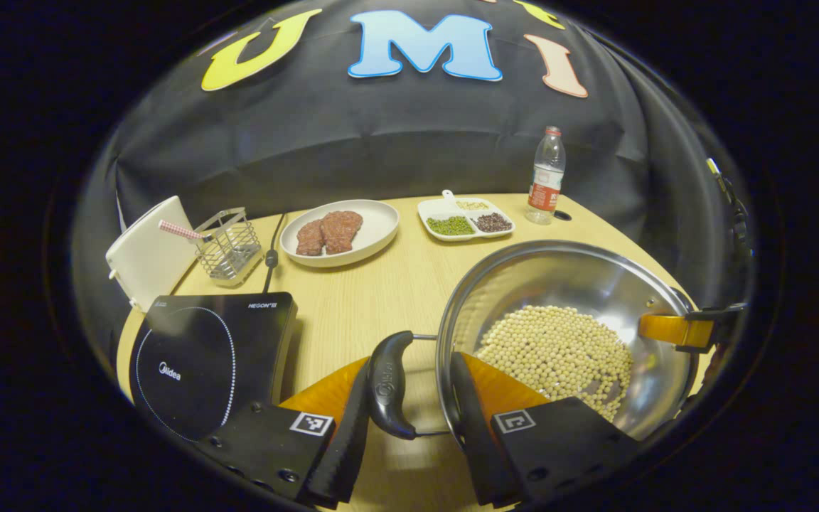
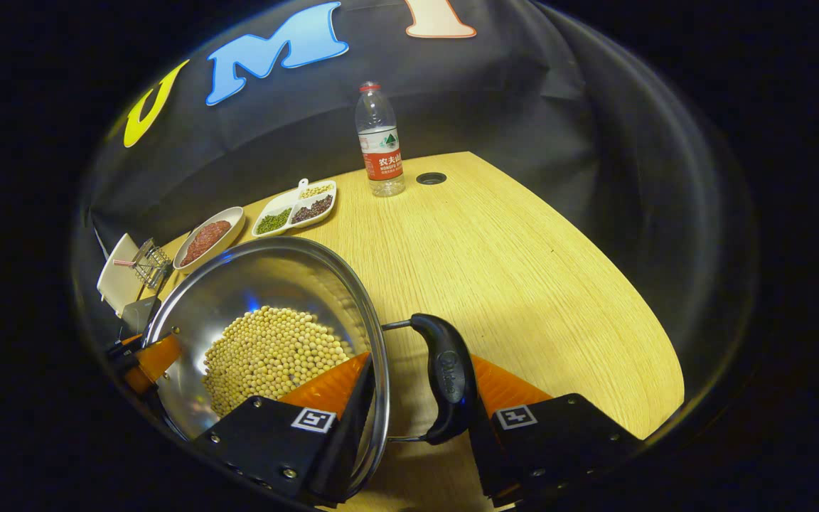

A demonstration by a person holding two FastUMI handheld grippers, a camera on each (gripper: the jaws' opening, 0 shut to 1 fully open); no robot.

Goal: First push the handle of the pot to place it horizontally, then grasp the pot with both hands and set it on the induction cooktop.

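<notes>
1. The bench (image 1: pixel 381 299) is pale wood with a black cloth wall behind it.
2. On its left lies the flat black induction cooktop (image 1: pixel 203 359).
3. To the right is the pot (image 1: pixel 566 284), round, shiny metal, with small yellow beans (image 1: pixel 559 352) inside.
4. The left gripper (image 1: pixel 409 398) has its fingers around the pot's left black handle (image 1: pixel 389 384), one at the rim.
5. The right gripper (image 2: pixel 416 398) grips the right handle (image 2: pixel 446 380) the same way.

L gripper (image 1: pixel 409 398) astride pot (image 1: pixel 566 334) handle (image 1: pixel 389 384)
</notes>
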